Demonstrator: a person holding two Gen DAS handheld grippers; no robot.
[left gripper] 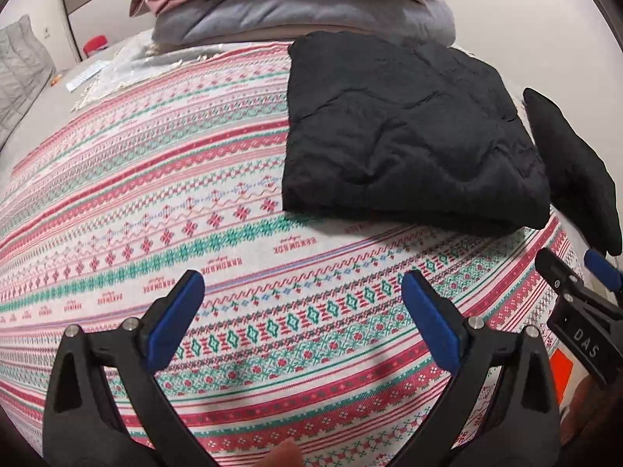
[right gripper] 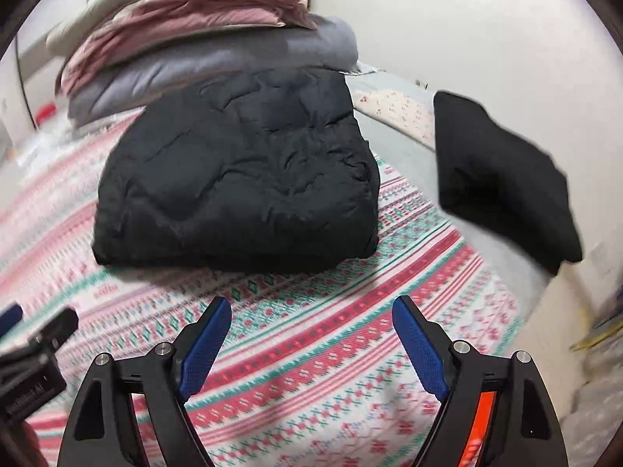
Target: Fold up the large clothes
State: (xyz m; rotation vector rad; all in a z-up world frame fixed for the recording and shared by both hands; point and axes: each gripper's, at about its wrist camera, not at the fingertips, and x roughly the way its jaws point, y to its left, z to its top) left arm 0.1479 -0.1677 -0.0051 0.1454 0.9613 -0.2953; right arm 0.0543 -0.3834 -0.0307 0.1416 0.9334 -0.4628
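A black quilted garment (left gripper: 405, 132) (right gripper: 241, 171) lies folded into a thick square on the patterned bed cover (left gripper: 194, 202) (right gripper: 350, 264). A second, smaller folded black piece (left gripper: 572, 171) (right gripper: 502, 179) lies to its right near the bed's edge. My left gripper (left gripper: 303, 295) is open above the bare cover, in front of the garment, nothing between its blue pads. My right gripper (right gripper: 311, 323) is open too, a short way in front of the garment, and holds nothing. The right gripper's tip (left gripper: 576, 284) shows at the right of the left wrist view.
A stack of folded bedding (left gripper: 296, 4) (right gripper: 202, 39), pink on grey, stands behind the garment. A white wall (right gripper: 467, 19) runs along the right. A red-lidded item (left gripper: 95, 44) and clear plastic lie at the far left of the bed. A fingertip (left gripper: 286, 453) shows at the bottom.
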